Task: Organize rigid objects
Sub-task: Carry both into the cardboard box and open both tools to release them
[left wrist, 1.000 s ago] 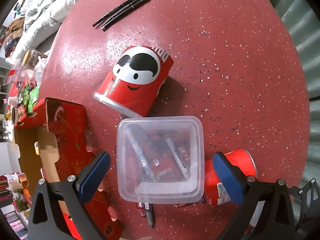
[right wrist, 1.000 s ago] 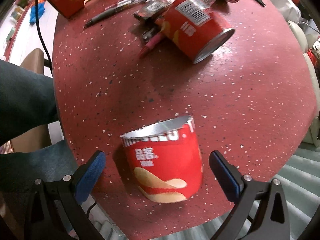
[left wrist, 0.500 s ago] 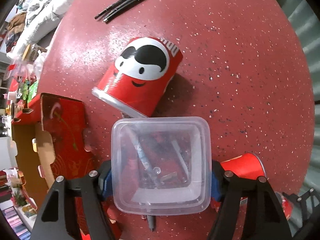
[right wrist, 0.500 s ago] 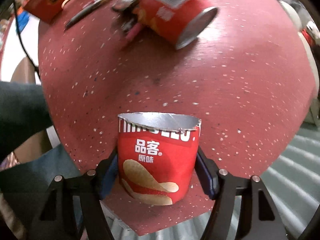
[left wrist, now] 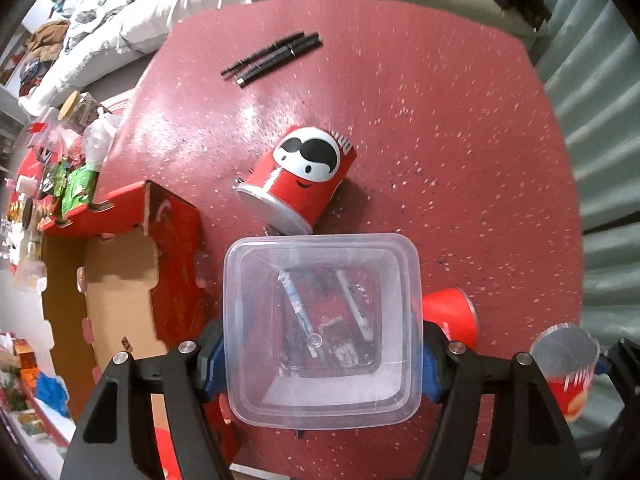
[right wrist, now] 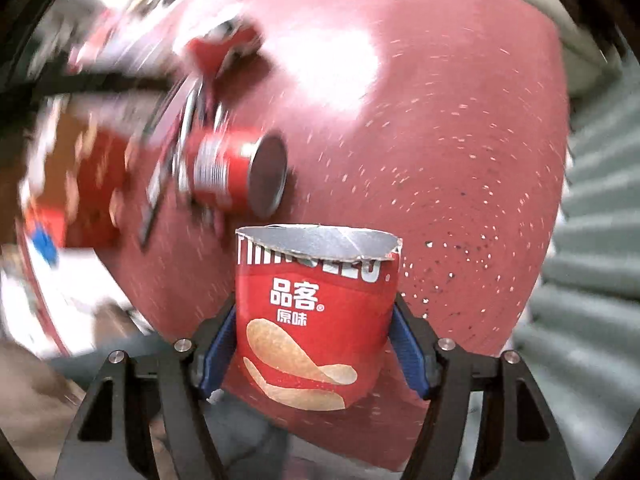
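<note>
Clear plastic container [left wrist: 322, 330] sits clamped between the blue pads of the left gripper [left wrist: 322, 364] at lower centre, pens visible through its base. Jaws have just been closing onto it. Right gripper [right wrist: 314, 354], likewise just closed, grips a cut red chip can [right wrist: 316, 312] at lower centre. Another red can [left wrist: 298, 182] lies tipped on the red speckled table [left wrist: 440, 140], mid-frame.

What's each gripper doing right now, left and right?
Left gripper: closed on the clear plastic container, pads on its two sides.
Right gripper: closed on the cut red chip can.
</note>
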